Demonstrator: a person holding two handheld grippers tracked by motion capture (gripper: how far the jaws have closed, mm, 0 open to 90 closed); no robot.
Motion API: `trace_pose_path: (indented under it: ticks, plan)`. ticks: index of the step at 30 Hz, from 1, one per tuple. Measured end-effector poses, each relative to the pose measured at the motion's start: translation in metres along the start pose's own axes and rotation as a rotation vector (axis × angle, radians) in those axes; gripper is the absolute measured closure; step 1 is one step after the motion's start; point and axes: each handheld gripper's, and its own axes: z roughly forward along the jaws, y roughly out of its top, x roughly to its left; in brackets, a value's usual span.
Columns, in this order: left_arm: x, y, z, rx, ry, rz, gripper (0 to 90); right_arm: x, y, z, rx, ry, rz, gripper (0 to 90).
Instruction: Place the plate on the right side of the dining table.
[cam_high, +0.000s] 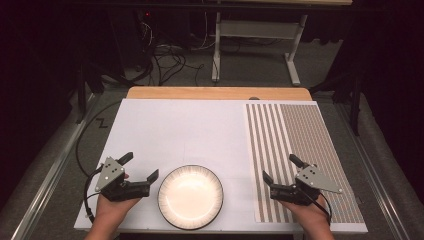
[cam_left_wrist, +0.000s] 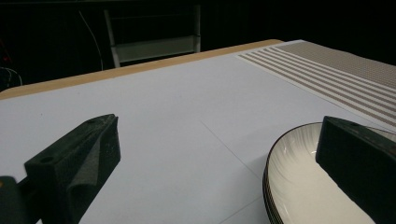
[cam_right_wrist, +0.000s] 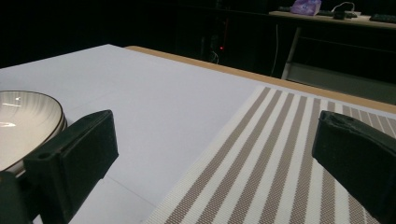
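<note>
A white plate with a dark ribbed rim (cam_high: 190, 196) lies on the white table cover near the front edge, between my two hands. My left gripper (cam_high: 140, 167) sits just left of it, open, with nothing between its jaws; in the left gripper view its right jaw overlaps the plate's rim (cam_left_wrist: 275, 154). Over the striped placemat (cam_high: 300, 145) at the right, my right gripper (cam_high: 281, 168) stands open and empty. The right gripper view has the plate (cam_right_wrist: 23, 121) at its far left and the placemat (cam_right_wrist: 261, 154) running under the jaws.
The white sheet (cam_high: 185, 130) covers most of the wooden table (cam_high: 215, 93). Beyond the far edge are a floor with cables (cam_high: 165, 55) and a desk frame (cam_high: 255, 35). Metal rails (cam_high: 45, 180) run along both sides of the table.
</note>
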Motion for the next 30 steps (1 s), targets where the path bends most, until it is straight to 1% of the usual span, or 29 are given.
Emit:
trace_pose_path:
  ticks: [2, 4, 5, 7, 10, 11, 13, 14, 17, 23, 25, 29, 30]
  plan:
    - [0.0, 0.0, 0.0, 0.003, 0.0, -0.001, 0.5, 0.003, 0.001, 0.003, 0.003, -0.004, -0.016, 1.5]
    - [0.0, -0.001, 0.0, 0.001, 0.0, -0.002, 0.5, 0.005, 0.002, 0.004, 0.004, -0.002, -0.018, 1.4]
    - [0.0, -0.001, 0.0, 0.002, -0.001, -0.003, 0.5, 0.008, 0.004, 0.007, 0.01, 0.011, -0.017, 1.4]
    - [0.001, 0.0, 0.0, 0.003, -0.007, -0.003, 0.5, 0.009, 0.004, 0.009, 0.012, 0.016, -0.02, 1.5]
    - [0.001, 0.0, -0.001, -0.001, -0.008, -0.005, 0.5, 0.016, 0.007, 0.014, 0.024, 0.042, -0.031, 1.5]
    - [0.001, 0.0, -0.001, 0.0, -0.008, -0.005, 0.5, 0.016, 0.007, 0.014, 0.024, 0.042, -0.031, 1.5]
    - [0.001, 0.0, 0.0, 0.002, -0.01, -0.007, 0.5, 0.021, 0.01, 0.019, 0.029, 0.061, -0.034, 1.7]
    - [0.001, 0.0, 0.0, 0.002, -0.01, -0.007, 0.5, 0.021, 0.01, 0.019, 0.029, 0.061, -0.034, 1.7]
    - [0.001, 0.0, 0.0, 0.003, -0.012, -0.009, 0.5, 0.027, 0.013, 0.024, 0.042, 0.083, -0.043, 2.0]
    - [0.001, 0.0, 0.001, 0.004, -0.016, -0.008, 0.5, 0.035, 0.015, 0.03, 0.056, 0.104, -0.056, 2.1]
    - [0.0, 0.0, 0.001, 0.005, -0.016, -0.005, 0.5, 0.041, 0.015, 0.034, 0.063, 0.121, -0.059, 2.7]
    - [0.0, 0.0, 0.001, 0.002, -0.017, -0.002, 0.5, 0.046, 0.016, 0.036, 0.073, 0.138, -0.061, 2.8]
    - [0.0, 0.0, 0.001, -0.001, -0.017, -0.002, 0.5, 0.049, 0.017, 0.038, 0.078, 0.152, -0.066, 2.9]
